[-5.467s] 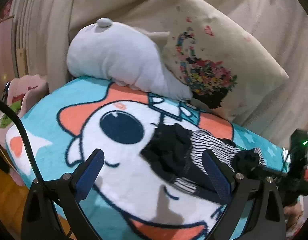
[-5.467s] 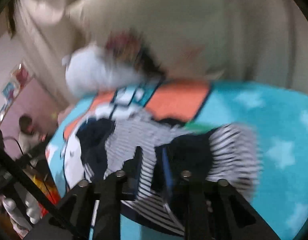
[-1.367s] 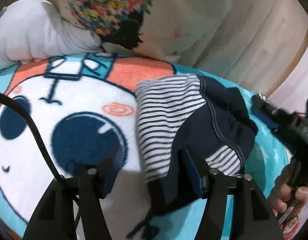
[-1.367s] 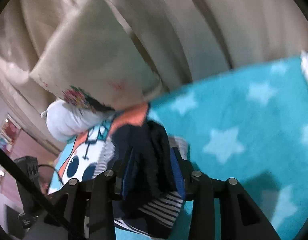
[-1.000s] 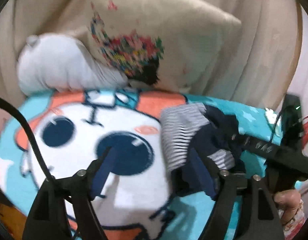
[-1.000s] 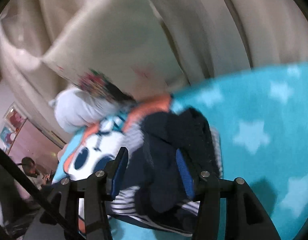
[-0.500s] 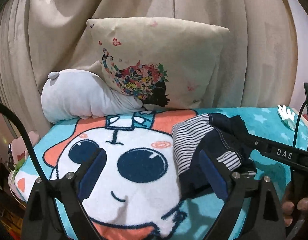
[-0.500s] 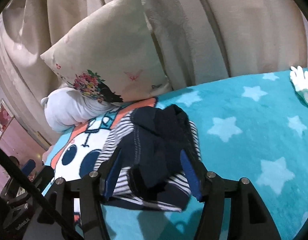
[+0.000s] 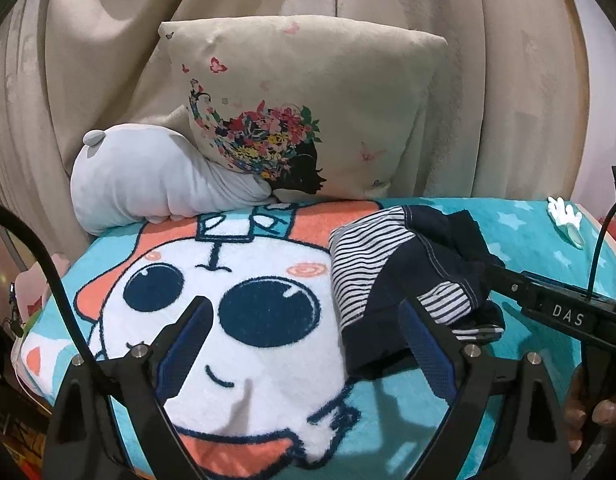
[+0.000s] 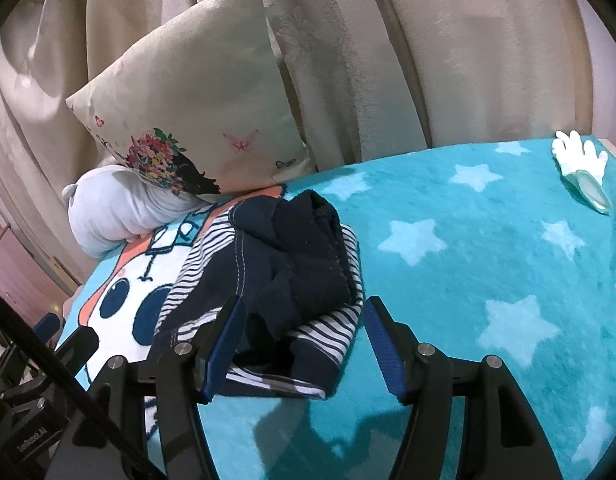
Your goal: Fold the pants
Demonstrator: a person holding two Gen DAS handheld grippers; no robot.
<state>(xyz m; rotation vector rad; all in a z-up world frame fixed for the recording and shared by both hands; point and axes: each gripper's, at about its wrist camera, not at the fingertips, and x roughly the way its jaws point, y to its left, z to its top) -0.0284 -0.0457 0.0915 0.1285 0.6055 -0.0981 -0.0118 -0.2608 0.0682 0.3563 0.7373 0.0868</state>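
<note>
navy and white-striped knit cloth pants (image 9: 404, 264): soft, matt, pale topstitching | turquoise plush fleece blanket (image 10: 488, 280): fuzzy pile | beige flower-print cloth pillow (image 9: 308, 112): smooth weave | pale grey plush toy (image 9: 148, 184): velvety | black plastic left hand-held gripper (image 9: 308, 344): matt, ribbed blue pads (image 9: 184, 350), bright metal screws

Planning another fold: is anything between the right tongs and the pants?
Nothing visible. The right tongs are open just short of the bundled pants, with only blanket around; the pillow is behind.

Beige curtains (image 9: 108, 60) behind bed — floral cushion (image 9: 308, 112), indoor light.
</note>
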